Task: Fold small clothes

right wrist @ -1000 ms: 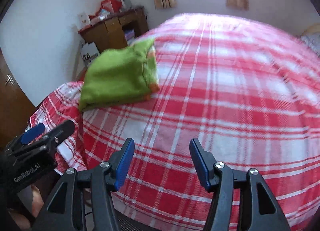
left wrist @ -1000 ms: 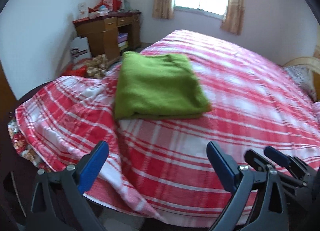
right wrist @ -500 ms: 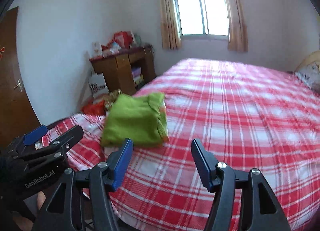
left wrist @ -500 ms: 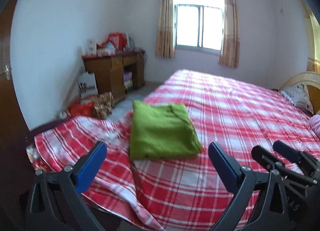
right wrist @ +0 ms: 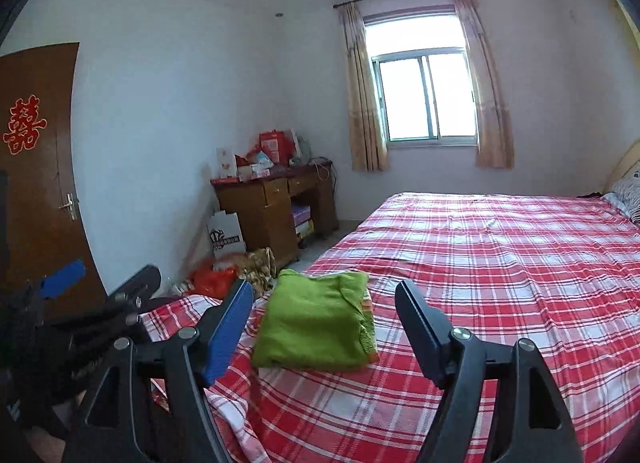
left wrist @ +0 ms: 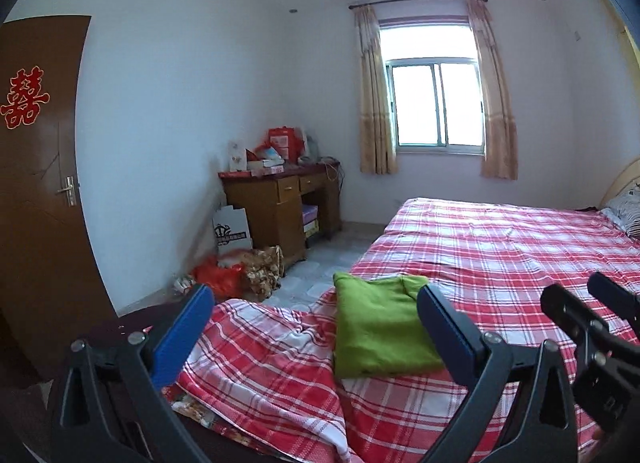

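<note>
- Both tongs hang spread and empty above the near end of the bed [left wrist: 500, 247]: the left tongs [left wrist: 312, 327] and the right tongs [right wrist: 324, 323] each frame the green garment [left wrist: 380, 331] between their blue pads, touching nothing.
- That garment [right wrist: 316, 323] lies folded in a compact rectangle near the bed's near left corner, on the red plaid sheet, with an orange-trimmed edge showing on its right side in the right wrist view.
- Judged from its tidy shape, the fold looks finished (or nearly so); doing the step well now means keeping both tongs clear of the cloth so no layer gets dragged open.
- Should a touch-up be needed, the loose trimmed edge is the place to pinch, low and gently, since soft knit slides easily on the sheet.
- Readable writing is scarce: a red double-happiness character [left wrist: 24, 99] decorates the brown door, and a white paper bag [left wrist: 232, 229] beside the table [left wrist: 276, 199] carries a dark printed band, too small to read.
</note>
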The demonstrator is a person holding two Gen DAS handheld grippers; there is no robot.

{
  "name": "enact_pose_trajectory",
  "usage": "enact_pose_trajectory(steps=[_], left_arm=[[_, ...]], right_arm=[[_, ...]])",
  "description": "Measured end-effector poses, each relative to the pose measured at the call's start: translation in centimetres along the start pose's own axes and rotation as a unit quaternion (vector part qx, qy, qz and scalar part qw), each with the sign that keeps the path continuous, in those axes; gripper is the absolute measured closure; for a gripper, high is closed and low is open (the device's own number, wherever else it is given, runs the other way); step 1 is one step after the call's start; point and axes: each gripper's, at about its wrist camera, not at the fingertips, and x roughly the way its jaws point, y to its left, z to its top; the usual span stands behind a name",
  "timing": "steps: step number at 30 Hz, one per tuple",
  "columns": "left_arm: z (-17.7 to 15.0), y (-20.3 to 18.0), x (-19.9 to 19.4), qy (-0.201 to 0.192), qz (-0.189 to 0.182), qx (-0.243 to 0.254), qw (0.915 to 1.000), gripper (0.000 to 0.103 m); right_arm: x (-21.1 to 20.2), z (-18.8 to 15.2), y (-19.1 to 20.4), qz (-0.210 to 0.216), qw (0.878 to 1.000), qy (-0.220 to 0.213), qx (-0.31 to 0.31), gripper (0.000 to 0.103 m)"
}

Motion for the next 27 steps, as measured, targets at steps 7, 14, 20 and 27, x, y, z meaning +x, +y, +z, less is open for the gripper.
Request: enact_pose_trajectory(steps=[7,14,20,27], left_arm=[[-0.4,-0.5,0.0,0.008,-0.008,0.003,0.9999,0.000],[-0.7,-1.0,0.0,0.018,-0.012,0.012,0.9997,0.000],[-0.8,-1.2,0.0,0.020,-0.013,0.015,0.9996,0.000],[-1.0,-1.5,0.1,0.022,-0.015,0.020,0.9994,0.000]], right_arm=[[0.0,-0.1,-0.6,-0.011,1.000,-0.005,0.010,0.028],[0.5,-0.9,-1.3,-0.014,0.999,0.014,0.026,0.028],[0.7,-1.1,-1.4,-0.013,0.999,0.016,0.027,0.028],[0.8,-1.3,-1.8,-0.013,0.999,0.017,0.030,0.028]])
